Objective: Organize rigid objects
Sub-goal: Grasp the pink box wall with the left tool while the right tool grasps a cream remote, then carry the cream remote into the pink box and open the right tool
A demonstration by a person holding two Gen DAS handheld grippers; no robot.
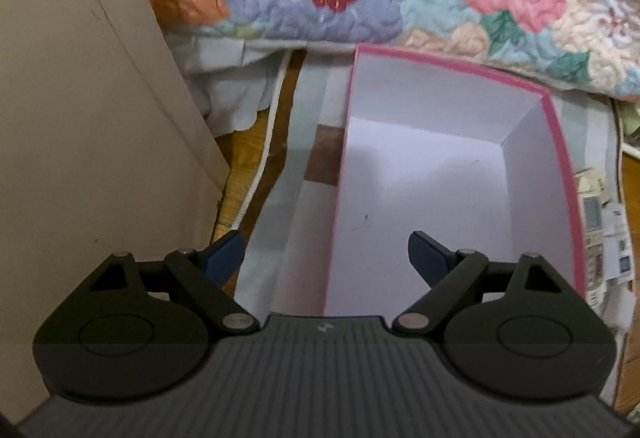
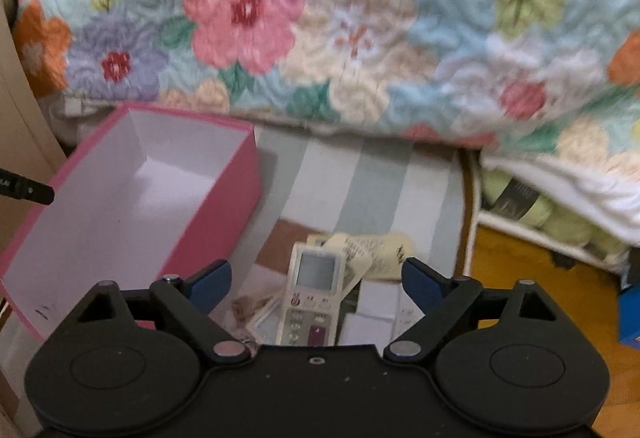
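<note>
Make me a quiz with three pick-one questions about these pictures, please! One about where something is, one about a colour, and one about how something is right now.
1. Where is the remote?
A. inside the box
B. outside the box, in front of the right gripper
C. on the quilt

2. What colour is the box on the outside?
A. pink
B. green
C. black

3. How is the left gripper right now?
A. shut on the remote
B. shut on the box
C. open, holding nothing

Answers:
1. B: the remote lies on papers beside the box, between the open fingers of the right gripper.
2. A: its outer wall and rim are pink, and the inside is white.
3. C: its fingers stand wide apart over the box with nothing between them.
</note>
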